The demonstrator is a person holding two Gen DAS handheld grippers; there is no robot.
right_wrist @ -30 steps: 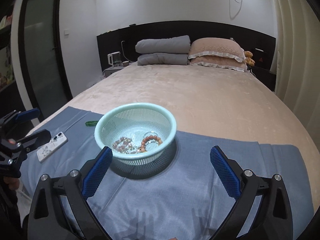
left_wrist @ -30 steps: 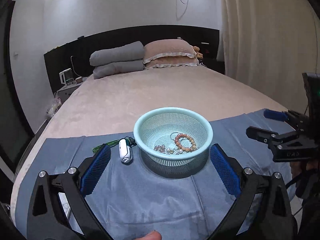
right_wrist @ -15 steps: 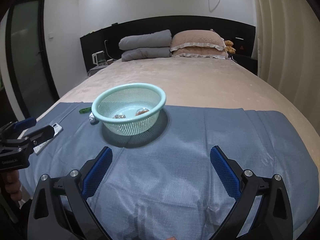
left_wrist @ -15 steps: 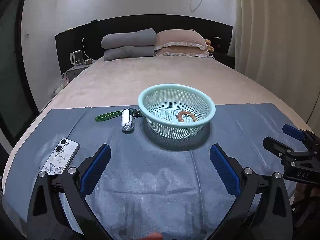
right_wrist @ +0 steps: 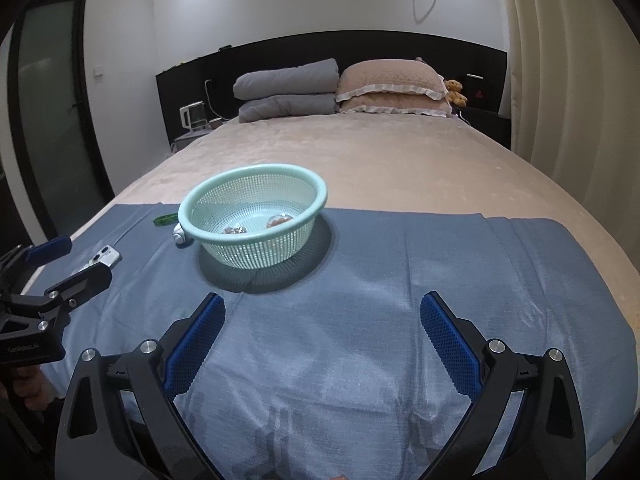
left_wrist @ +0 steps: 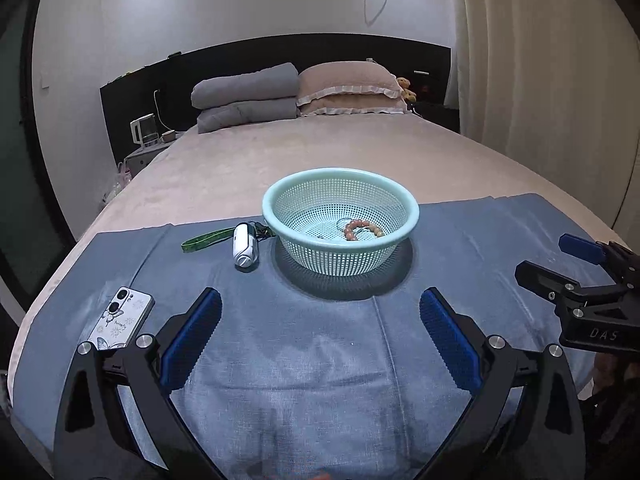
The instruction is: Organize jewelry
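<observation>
Resting on cloth: a blue cloth (left_wrist: 320, 360) covered the near end of the bed (left_wrist: 320, 152), and everything below was placed relative to the mint basket (left_wrist: 340, 200) standing on it.
Phone: a white phone (left_wrist: 120, 318) with butterfly prints lay flat on the cloth, well to the left of the basket and nearer the camera.
Green strap: a green strap (left_wrist: 204, 239) lay left of the basket, running to the small white device.
White device: a small white device (left_wrist: 245, 245) lay just beside the basket's left wall; whether they touched could not be told.
Left gripper: the left gripper (left_wrist: 320, 340) hovered on the near side of the basket, its blue-padded fingers (left_wrist: 192, 336) wide apart with nothing between them.
Basket: upright, perforated, casting a dark shadow on the cloth.
Jewelry: a pinkish bead bracelet (left_wrist: 362, 230) lay inside the basket on its floor, right of centre; from the right wrist view a second, greyer beaded piece (right_wrist: 236, 230) lay to its left, also inside.
Right gripper: the right gripper (right_wrist: 320, 340) was held near the basket's right side, fingers spread and empty.
</observation>
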